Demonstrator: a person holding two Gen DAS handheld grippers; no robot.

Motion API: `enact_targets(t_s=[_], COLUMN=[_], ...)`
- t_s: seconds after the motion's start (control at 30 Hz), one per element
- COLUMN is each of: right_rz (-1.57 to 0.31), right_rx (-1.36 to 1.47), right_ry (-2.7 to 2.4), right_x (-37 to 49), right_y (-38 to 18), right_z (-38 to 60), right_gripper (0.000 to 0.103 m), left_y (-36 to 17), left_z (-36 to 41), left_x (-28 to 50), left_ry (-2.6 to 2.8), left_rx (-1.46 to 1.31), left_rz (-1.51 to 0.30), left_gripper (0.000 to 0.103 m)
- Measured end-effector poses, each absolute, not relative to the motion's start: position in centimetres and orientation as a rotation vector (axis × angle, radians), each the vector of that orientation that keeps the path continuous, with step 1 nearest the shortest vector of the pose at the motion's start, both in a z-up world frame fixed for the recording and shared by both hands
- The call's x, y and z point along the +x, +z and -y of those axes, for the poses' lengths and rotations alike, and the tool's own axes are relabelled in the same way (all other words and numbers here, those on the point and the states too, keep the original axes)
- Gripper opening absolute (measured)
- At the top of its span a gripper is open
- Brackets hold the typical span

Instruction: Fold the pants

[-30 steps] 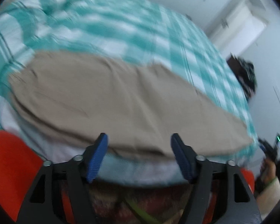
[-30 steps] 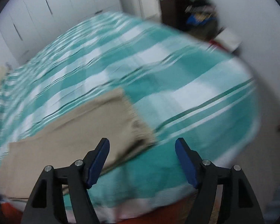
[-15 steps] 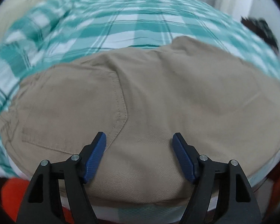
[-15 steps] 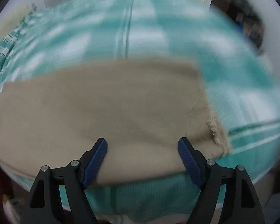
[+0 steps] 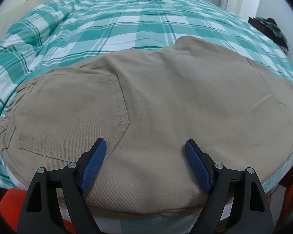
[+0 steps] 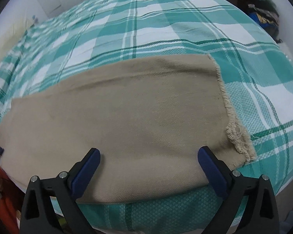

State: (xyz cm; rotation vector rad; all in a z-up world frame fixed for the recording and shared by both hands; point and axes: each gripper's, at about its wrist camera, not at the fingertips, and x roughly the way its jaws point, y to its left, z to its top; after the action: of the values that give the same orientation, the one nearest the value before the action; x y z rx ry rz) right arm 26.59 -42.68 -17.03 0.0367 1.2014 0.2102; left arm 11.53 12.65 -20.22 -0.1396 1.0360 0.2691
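Both grippers, left gripper [image 5: 145, 146] and right gripper [image 6: 148, 156], tilt steeply over the pants [image 5: 166, 107], fingers opening, seemingly gripping nothing

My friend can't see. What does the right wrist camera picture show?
Tan pants lie flat on a bed with a green and white checked cover, their frayed leg hem at the right. The right gripper hovers over the near edge of the pants, its blue-padded jaws opening wide with nothing gripped.

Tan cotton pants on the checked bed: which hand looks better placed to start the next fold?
Probably the right gripper: its opening jaws hang over the tan cotton pants beside the frayed leg hem, ready to carry toward the waist. The left gripper hangs by the back pocket.
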Motion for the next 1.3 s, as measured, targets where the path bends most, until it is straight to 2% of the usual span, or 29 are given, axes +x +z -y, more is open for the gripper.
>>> enact_targets(t_s=[0.43, 0.57, 0.67, 0.77, 0.97, 1.13, 1.3], right_rz=[-1.164, -1.092, -0.995, -0.929, -0.909, -0.911, -0.896], right_rx=[0.056, -0.018, -0.071, -0.076, 0.035, 0.036, 0.0], right_ry=[0.206, 0.147, 0.117, 0.093, 0.066, 0.068, 0.072], right_x=[26.3, 25.2, 23.6, 22.6, 22.7, 22.9, 22.3], right_y=[-16.4, -15.0, -13.3, -12.3, -11.8, -11.8, -11.6], right_z=[42.5, 41.9, 42.0, 42.8, 45.3, 45.2, 44.5], right_gripper=[0.098, 0.096, 0.096, 0.096, 0.096, 0.096, 0.096], left_y=[-20.3, -18.7, -16.2, -13.9, -11.9, -13.8, -18.1], left_z=[-12.6, -12.8, -11.6, -8.3, 4.0, 12.8, 17.1], left_x=[11.7, 11.6, 11.1, 12.7, 19.5, 22.9, 22.9], left_ry=[0.271, 0.292, 0.274, 0.169, -0.156, -0.254, -0.252], left_rx=[-0.122, -0.164, -0.199, -0.202, -0.099, 0.03, 0.106], left_rz=[-1.034, -1.036, -0.97, -0.942, -0.984, -1.025, -1.129], left_gripper=[0.085, 0.085, 0.086, 0.086, 0.087, 0.087, 0.086])
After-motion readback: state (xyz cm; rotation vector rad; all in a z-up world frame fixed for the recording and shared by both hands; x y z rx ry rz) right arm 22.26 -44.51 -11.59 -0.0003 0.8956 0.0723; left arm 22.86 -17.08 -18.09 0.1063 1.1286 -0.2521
